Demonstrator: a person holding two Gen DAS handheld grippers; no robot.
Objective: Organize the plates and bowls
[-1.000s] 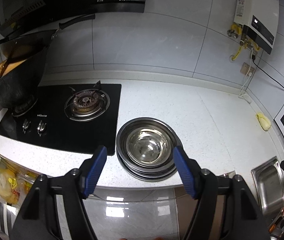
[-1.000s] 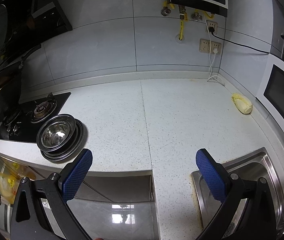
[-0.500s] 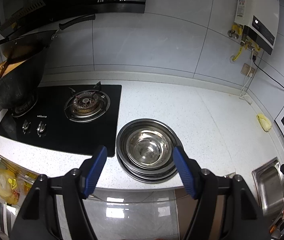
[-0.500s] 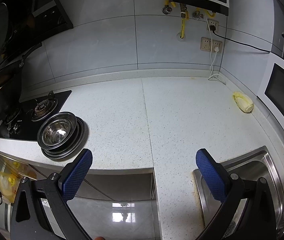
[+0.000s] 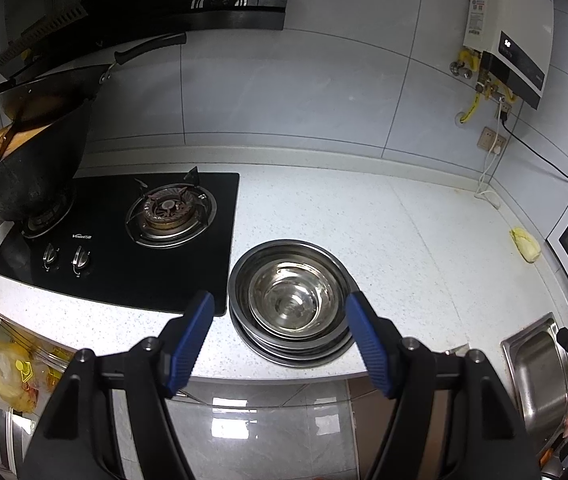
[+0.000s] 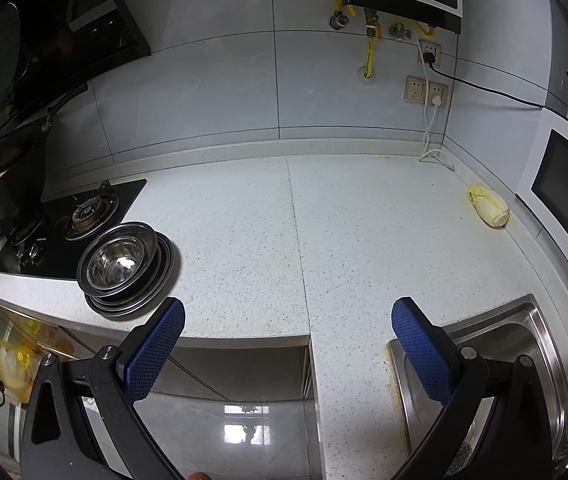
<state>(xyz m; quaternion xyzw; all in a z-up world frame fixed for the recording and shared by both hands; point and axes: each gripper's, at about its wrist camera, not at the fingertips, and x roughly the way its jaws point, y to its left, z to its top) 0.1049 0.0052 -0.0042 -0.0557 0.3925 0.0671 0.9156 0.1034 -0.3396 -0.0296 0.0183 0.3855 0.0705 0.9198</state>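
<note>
Hiding the stack of bowls (image 5: pixel 292 304)'s near rim: left gripper (image 5: pixel 280 312) fingers (image 5: pixel 192 336).

White speckled countertop (image 6: pixel 244 216) carries stacked steel bowls (image 5: pixel 290 304), hob (image 5: pixel 124 240), cabbage (image 6: pixel 488 210).

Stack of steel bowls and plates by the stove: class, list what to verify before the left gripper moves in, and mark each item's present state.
1. Left gripper open wide enough for the stack: ok.
2. Left gripper empty: ok.
3. Stack of bowls and plates nested level on the countertop: ok.
4. Stack's margin from the counter edge: not ok, close.
5. Right gripper open, clear of the stack: ok.
6. Number of pieces stacked: cannot tell.
</note>
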